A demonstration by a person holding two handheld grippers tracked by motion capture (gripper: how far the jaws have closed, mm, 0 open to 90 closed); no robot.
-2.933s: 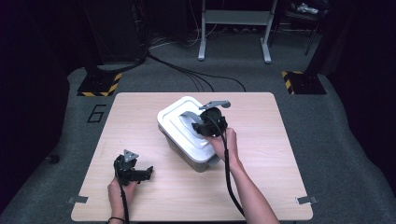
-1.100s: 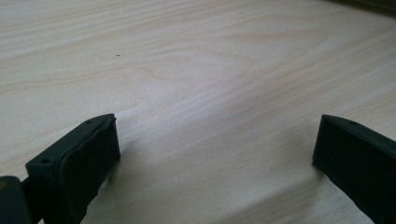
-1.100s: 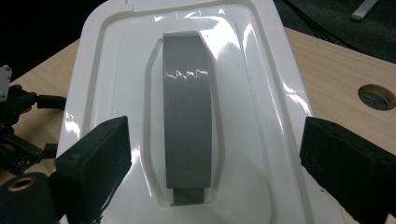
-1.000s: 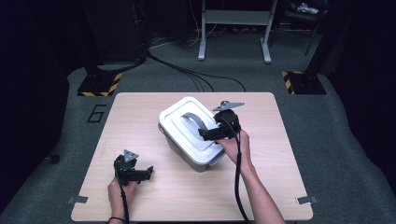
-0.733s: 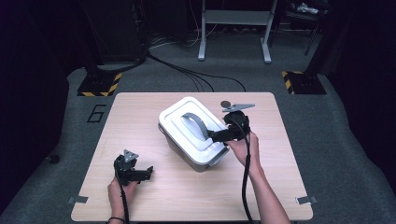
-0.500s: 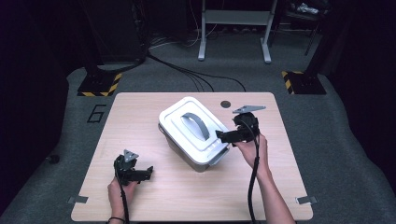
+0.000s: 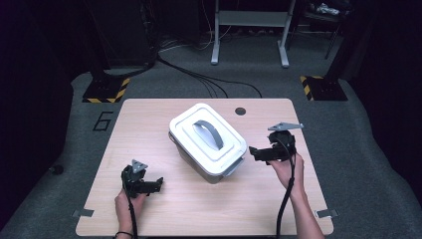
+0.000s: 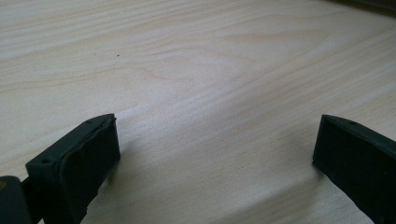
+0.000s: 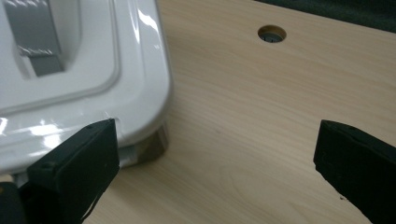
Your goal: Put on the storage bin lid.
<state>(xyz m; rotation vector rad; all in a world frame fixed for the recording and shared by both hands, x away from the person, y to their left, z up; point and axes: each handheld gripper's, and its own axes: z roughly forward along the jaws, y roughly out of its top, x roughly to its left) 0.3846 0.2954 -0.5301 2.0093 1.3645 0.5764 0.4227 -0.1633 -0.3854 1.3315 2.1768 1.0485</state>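
A white lidded box [image 7: 208,140] with a grey handle [image 7: 209,134] stands in the middle of the wooden table [image 7: 149,124]. My right gripper [image 7: 255,152] hovers just right of the box, open, with nothing between its fingers. In the right gripper view the box's lid corner [image 9: 135,84] and grey handle [image 9: 35,39] lie at the left, beyond the left jaw. My left gripper [image 7: 158,184] rests low near the table's front left, open and empty. The left gripper view has bare wood [image 8: 210,93] between the wide-apart jaws.
A round cable hole [image 7: 241,111] sits in the table near its far edge, also at the top of the right gripper view as a cable hole [image 9: 272,33]. Grey floor, cables and stand legs [image 7: 249,30] lie beyond the table.
My right gripper has left the box's handle and moved right, off the lid, to the table space beside the box. The left gripper has stayed put.
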